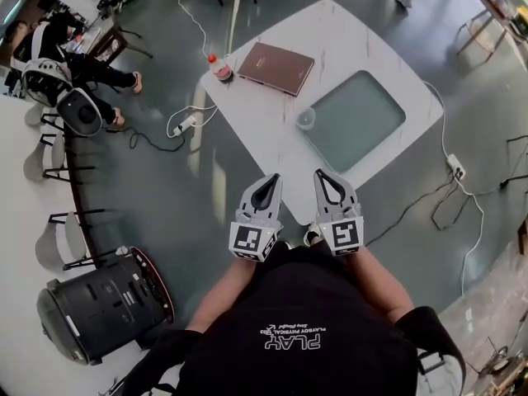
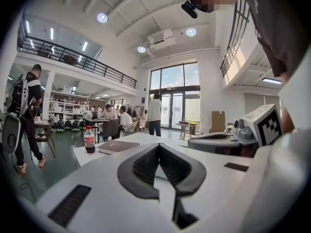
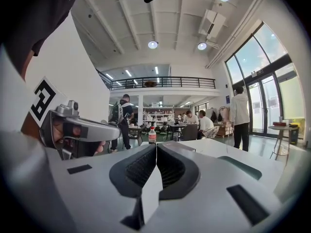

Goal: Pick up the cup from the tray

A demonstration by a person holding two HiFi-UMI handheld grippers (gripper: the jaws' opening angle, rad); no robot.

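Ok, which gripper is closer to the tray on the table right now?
Right. The right gripper hangs by the near corner of the table, with the tray ahead and slightly to its right. The left gripper is alongside, farther to the left of the tray.

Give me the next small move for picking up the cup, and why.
Probably carry the right gripper forward toward the cup at the tray's left edge: it and the left gripper hang short of the table, jaws shut and empty.

Bright daylight and ceiling lamps (image 2: 101, 17); fisheye edges warp, darken.
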